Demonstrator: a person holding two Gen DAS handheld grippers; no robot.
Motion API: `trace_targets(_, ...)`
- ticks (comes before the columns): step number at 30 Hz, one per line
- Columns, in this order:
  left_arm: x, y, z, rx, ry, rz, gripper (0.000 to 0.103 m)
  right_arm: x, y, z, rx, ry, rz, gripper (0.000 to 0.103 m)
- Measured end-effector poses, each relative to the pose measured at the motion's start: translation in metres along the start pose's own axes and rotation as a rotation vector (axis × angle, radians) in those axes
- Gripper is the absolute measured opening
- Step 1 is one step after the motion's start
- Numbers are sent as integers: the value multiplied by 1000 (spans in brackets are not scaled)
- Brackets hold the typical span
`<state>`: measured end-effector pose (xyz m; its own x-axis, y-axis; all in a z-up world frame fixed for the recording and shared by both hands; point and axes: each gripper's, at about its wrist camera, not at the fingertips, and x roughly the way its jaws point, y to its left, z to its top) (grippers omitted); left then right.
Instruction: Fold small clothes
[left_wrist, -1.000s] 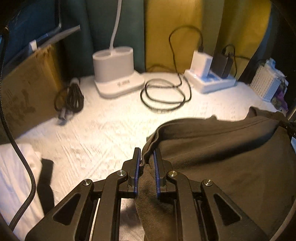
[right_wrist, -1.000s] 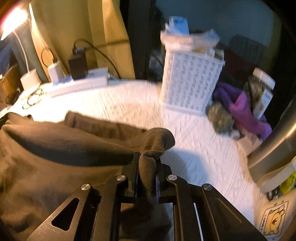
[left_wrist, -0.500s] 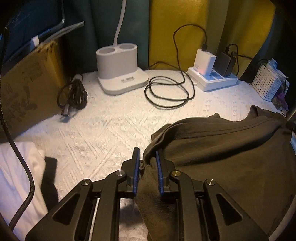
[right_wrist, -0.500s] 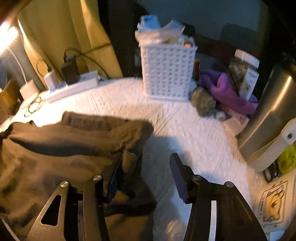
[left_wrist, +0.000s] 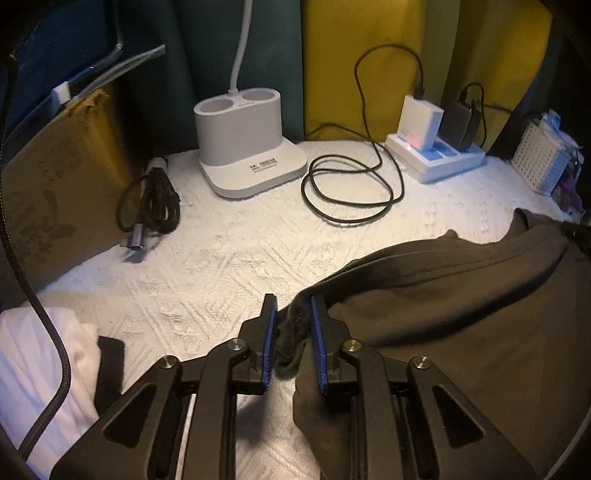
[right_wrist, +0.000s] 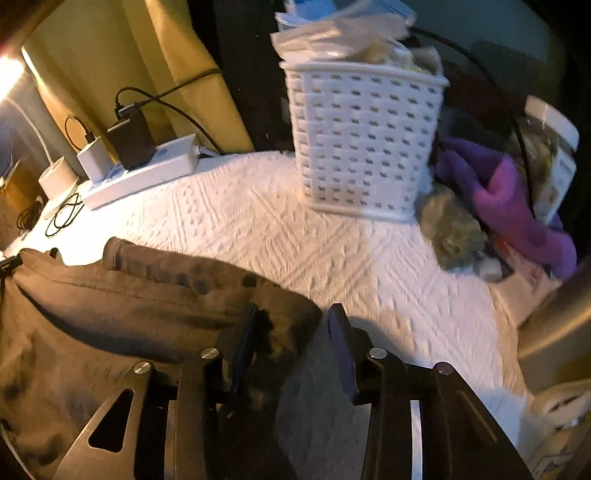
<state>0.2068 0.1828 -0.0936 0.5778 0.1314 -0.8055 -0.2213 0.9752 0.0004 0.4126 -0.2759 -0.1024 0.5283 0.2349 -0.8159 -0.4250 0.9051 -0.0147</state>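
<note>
1. My brown garment (left_wrist: 461, 306) sprawls over the near right of the white textured bedspread (left_wrist: 229, 266); in the right wrist view it fills the near left, one hemmed edge reaching toward the white lattice basket (right_wrist: 364, 144). It looks soft, limp and light, a knit that I judge will sag and bunch wherever it is not held, and should cling to the textured cover rather than slide.

2. Best holds, as I read it, are the thicker seamed edges and corners, where doubled cloth gives the pads something to bite.

3. My left gripper (left_wrist: 293, 328) has its jaws opening, narrow apart, with a bunched corner of the garment between the blue pads (left_wrist: 271, 332); the cloth leans on the right-hand pad and a gap shows at the left-hand one, so I judge the pinch let go.

4. My right gripper (right_wrist: 291, 347) has its jaws closing from a wider gap; a dark fold of the garment lies against the left-hand finger while the right-hand finger stands clear over bare bedspread.

5. Far off sit a white lamp base (left_wrist: 251, 147), a coiled black cable (left_wrist: 351, 192) and a power strip (left_wrist: 436, 158); a purple cloth (right_wrist: 506, 199) lies right of the basket.
</note>
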Motion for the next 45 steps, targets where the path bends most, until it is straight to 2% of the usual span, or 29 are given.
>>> trace_targets(3,11,3,1,-7,17,12,24,7,5,9,-45,-26,-88,35)
trace_targets(8,13,6,3,-34,9,29,28,12,4,14,-59,-27,-168,35)
trace_targets(10,7,8,2,-53,-2,28,37,6,3,13,-58,-35,-179,36)
trace_targets(12,-4,11,2,-71,-31,17,57,-5,5,13,-63,-46,-200,36)
trace_targets(15,-24,11,-2,-79,-53,3,58,-27,12,9,-69,-72,-196,38)
trace_targets(17,-35,9,-10,-73,-58,-9,58,-42,18,1,-77,-87,-189,52)
trace_targets(18,-40,7,-14,-69,-59,-17,58,-48,20,-4,-77,-93,-186,70)
trace_targets(19,-45,5,-20,-66,-58,-26,58,-56,25,-8,-77,-100,-181,76)
trace_targets(32,-100,-8,-107,-64,-61,-111,62,-119,54,-91,-41,-73,-161,76)
trace_targets(45,-129,-7,-169,-85,-56,-125,62,-167,54,-166,34,-76,-180,76)
